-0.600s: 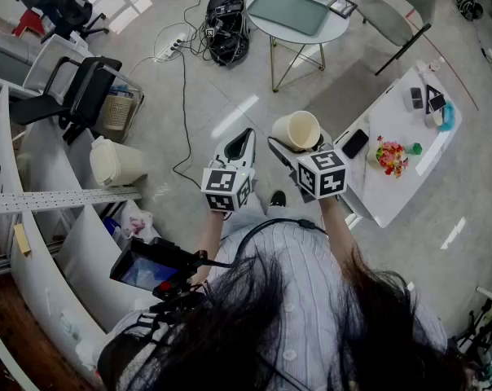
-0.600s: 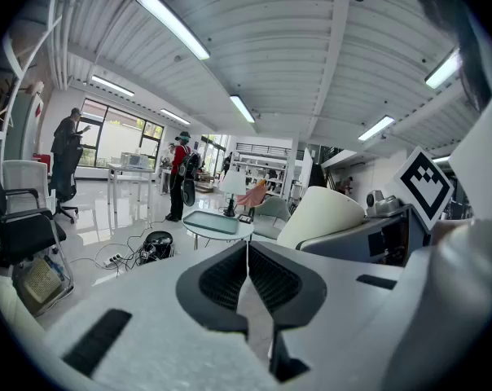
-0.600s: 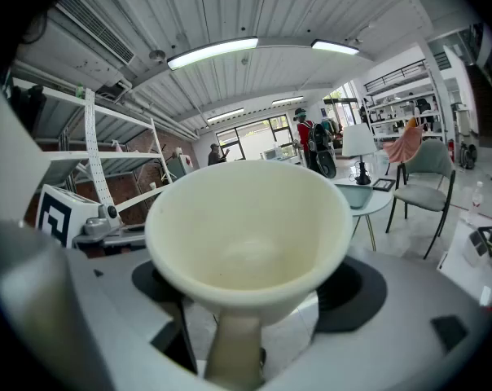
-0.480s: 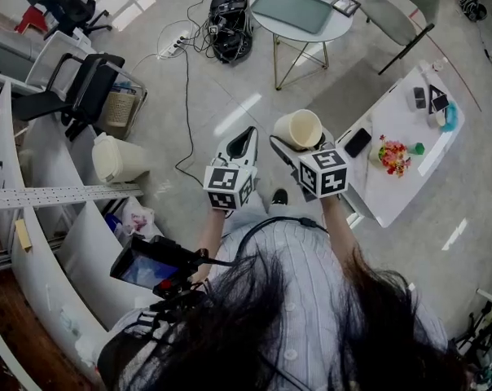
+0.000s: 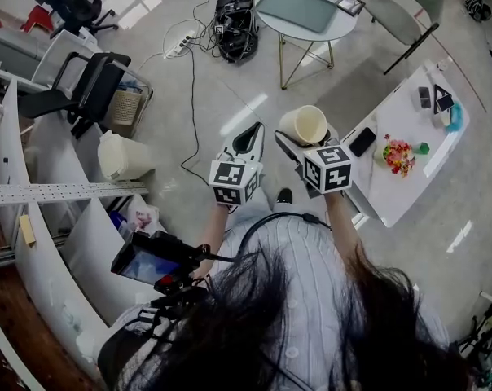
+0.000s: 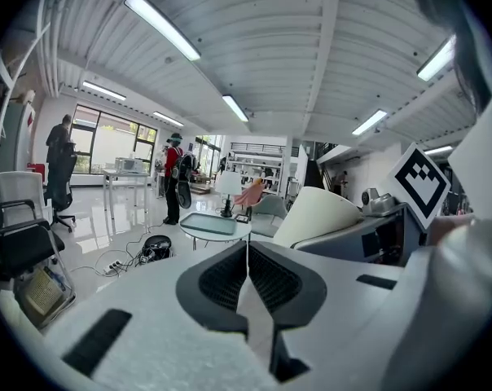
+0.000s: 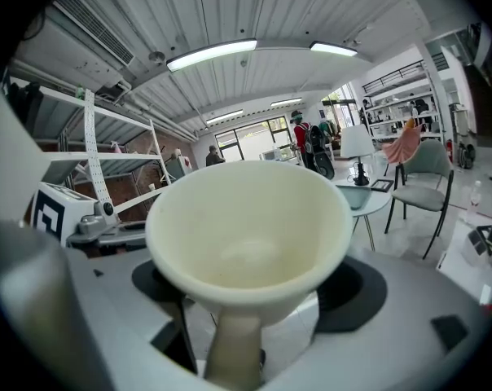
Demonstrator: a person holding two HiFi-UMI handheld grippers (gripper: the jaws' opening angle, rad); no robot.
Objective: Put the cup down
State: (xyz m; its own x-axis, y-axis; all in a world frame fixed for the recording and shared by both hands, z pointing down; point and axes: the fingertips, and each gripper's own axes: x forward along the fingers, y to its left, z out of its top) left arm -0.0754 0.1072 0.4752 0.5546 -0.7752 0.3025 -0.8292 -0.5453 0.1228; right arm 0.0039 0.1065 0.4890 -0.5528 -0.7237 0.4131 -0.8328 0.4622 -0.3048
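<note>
Cup: the cup (image 5: 303, 124) is up in the air over the floor, near the white bench (image 5: 409, 186).
Right tool: the right tool (image 5: 307, 137) is spread wide and grips the cup.
Left tool: the left tool (image 5: 248, 138) is closed tight with nothing in it.
Do it well: I'd carry the cup over a bare bit of bench, lower it flat, then let go.
Change: the view slid a little. The cup is no nearer the bench, and the grip is the same.

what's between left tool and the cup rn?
Head view: past the left tool, just a gap over bare floor, then the right tool's dark jaw pressed on the cup.
</note>
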